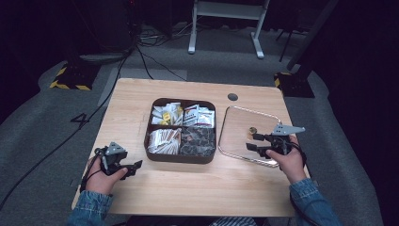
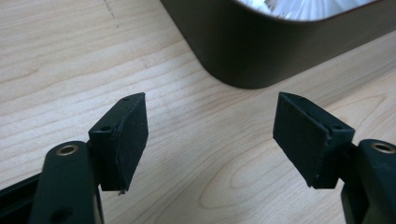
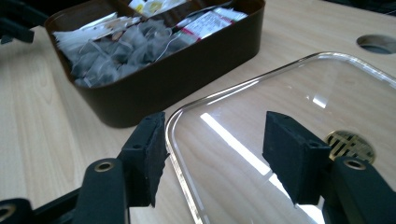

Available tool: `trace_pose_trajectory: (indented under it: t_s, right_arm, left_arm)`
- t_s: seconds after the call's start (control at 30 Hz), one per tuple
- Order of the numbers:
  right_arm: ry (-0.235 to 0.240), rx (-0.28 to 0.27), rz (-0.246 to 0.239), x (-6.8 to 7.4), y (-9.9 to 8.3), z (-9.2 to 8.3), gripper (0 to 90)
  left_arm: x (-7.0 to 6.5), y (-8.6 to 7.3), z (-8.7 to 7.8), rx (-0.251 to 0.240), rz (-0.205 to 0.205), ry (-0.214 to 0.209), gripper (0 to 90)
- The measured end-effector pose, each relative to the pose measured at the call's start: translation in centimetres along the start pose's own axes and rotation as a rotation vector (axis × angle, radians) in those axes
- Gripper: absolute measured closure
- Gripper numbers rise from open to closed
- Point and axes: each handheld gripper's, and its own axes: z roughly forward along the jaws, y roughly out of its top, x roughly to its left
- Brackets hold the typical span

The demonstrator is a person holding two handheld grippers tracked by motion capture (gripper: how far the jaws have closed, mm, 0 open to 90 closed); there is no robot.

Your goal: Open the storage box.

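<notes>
Lid [image 1: 247, 134], clear, lies flat beside the brown box [image 1: 180, 157], with the right gripper [image 1: 254, 142] parted, empty, above it; left gripper [image 1: 136, 165] parted, empty.

A dark brown box [image 1: 179, 157] with white, yellow and grey packets sits on the light wooden worktop [image 1: 197, 188] beside a clear lid [image 1: 237, 134] with a gold knob [image 1: 252, 130].

This looks like a lab or recording studio rather than a home. A lone wooden counter [image 1: 141, 94] with a cable hole [image 1: 232, 97] stands on grey carpet [image 1: 37, 141] in a dark room. Loose cables [image 1: 141, 52] run across the floor, yellow-black hazard tape [image 1: 70, 85] marks equipment bases, and a white desk frame [image 1: 226, 23] stands behind, with black curtains at the sides.
</notes>
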Motion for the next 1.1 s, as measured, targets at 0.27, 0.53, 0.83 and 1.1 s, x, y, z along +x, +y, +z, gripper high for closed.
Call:
trace_pose_trajectory:
  t_s: [0.27,0.53,0.83,1.1]
  right_arm:
    - [0.030,0.033,-0.011,1.0,-1.8,0.3,44.5]
    - [0.080,0.119,-0.075,2.6,-3.6,1.4,50.9]
    - [0.132,0.188,-0.129,4.0,-4.9,3.3,53.5]
    - [0.130,0.180,-0.197,4.4,-5.3,3.4,46.8]
  left_arm:
    - [0.0,0.4,-0.9,-0.030,-0.010,-0.001,26.6]
    - [-0.2,0.8,-0.9,-0.026,-0.019,-0.009,27.0]
    - [-0.4,1.7,-1.0,-0.045,-0.019,0.000,26.7]
    - [-0.2,2.3,-1.3,-0.114,-0.053,-0.003,23.7]
